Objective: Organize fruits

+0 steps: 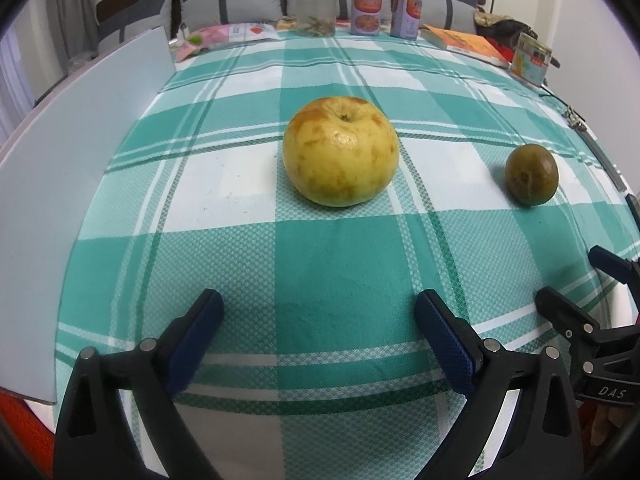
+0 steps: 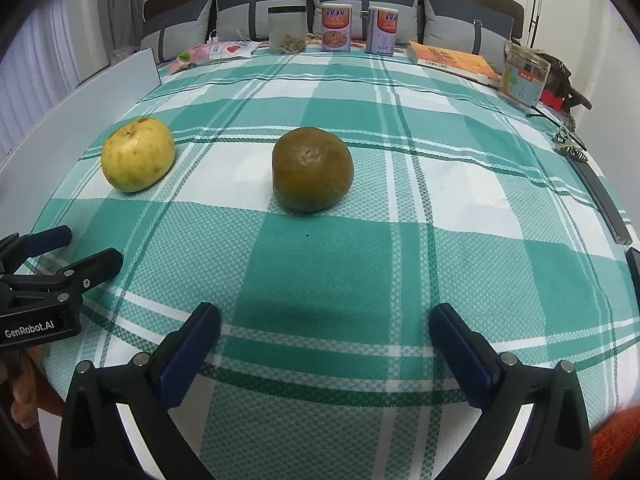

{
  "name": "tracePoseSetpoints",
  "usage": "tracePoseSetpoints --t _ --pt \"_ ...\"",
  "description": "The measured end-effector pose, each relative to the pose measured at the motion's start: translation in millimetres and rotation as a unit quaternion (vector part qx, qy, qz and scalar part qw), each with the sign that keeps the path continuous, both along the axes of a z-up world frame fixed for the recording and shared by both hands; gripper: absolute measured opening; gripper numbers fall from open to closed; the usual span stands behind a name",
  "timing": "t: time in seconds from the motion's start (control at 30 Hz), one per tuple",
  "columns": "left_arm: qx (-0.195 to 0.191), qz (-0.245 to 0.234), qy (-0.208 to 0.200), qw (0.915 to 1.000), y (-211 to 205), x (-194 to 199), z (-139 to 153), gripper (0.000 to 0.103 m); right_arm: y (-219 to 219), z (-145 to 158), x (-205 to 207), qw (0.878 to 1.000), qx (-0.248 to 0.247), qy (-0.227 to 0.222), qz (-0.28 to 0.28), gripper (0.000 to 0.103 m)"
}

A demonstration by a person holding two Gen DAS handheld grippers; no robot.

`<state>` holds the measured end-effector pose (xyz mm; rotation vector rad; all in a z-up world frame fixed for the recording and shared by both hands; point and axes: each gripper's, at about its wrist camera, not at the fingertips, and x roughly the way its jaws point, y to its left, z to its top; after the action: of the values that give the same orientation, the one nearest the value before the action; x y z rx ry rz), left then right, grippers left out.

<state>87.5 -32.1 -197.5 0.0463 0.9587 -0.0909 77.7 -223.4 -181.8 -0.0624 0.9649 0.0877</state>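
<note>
Both my grippers, left and right, sit with fingers spread, holding nothing, facing a blotchy yellow apple and dull brownish-green fruit well apart on the teal-checked worktop, grey cushions behind.

Two low wrist views facing forward, side by side, sharing tablecloth centre

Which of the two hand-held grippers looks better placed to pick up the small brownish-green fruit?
Probably the right hand-held gripper. The brownish-green fruit sits straight ahead of its open fingers, whereas the left hand-held gripper faces the yellow apple.
</note>
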Motion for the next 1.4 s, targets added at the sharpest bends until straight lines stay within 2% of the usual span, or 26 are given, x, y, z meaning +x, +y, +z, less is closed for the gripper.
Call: tracePoseSetpoints --t 0.7,0.77,0.83,0.87,0.93,1.0,1.07,1.17,1.33,1.4 --pt "0.002 -0.005 -0.009 0.9999 -0.1 -1.6 -1.0 0.1 -1.4 0.7 -0.7 1.0 0.001 0.0 0.0 0.103" --pt "0.005 -0.006 -0.019 0.9998 0.0 -5.6 -1.2 0.1 -2.2 1.6 0.3 1.0 0.002 0.008 0.006 0.103" --pt "0.013 -0.027 0.006 0.9995 0.2 -1.6 3.8 0.099 -7.1 6.4 7.1 0.999 0.01 0.036 0.024 0.102" --pt "0.004 -0.044 0.019 0.9988 1.7 4.1 9.1 0.099 -15.9 13.2 10.5 0.999 0.025 0.035 0.016 0.101" --pt "-0.044 -0.076 0.018 0.996 12.0 16.0 26.1 0.099 -33.4 26.9 18.3 0.998 0.058 0.023 -0.001 0.101" --pt "-0.078 -0.101 0.024 0.9915 19.0 32.9 40.9 0.099 -40.0 34.4 35.3 0.996 0.08 0.043 0.005 0.101" --pt "-0.082 -0.121 0.041 0.9883 16.2 51.0 47.5 0.099 -33.4 40.3 52.1 0.994 0.083 0.064 0.04 0.095" --pt "-0.054 -0.137 0.051 0.9878 5.1 72.7 47.7 0.098 -12.3 41.2 76.8 0.99 0.057 0.093 0.084 0.086" --pt "-0.038 -0.126 0.069 0.9889 -4.8 95.6 41.5 0.097 -4.3 31.1 105.6 0.985 0.074 0.135 0.084 0.07" --pt "-0.024 -0.129 0.074 0.9886 -9.1 99.4 36.9 0.097 -2.0 24.8 112.1 0.982 0.072 0.152 0.086 0.058"
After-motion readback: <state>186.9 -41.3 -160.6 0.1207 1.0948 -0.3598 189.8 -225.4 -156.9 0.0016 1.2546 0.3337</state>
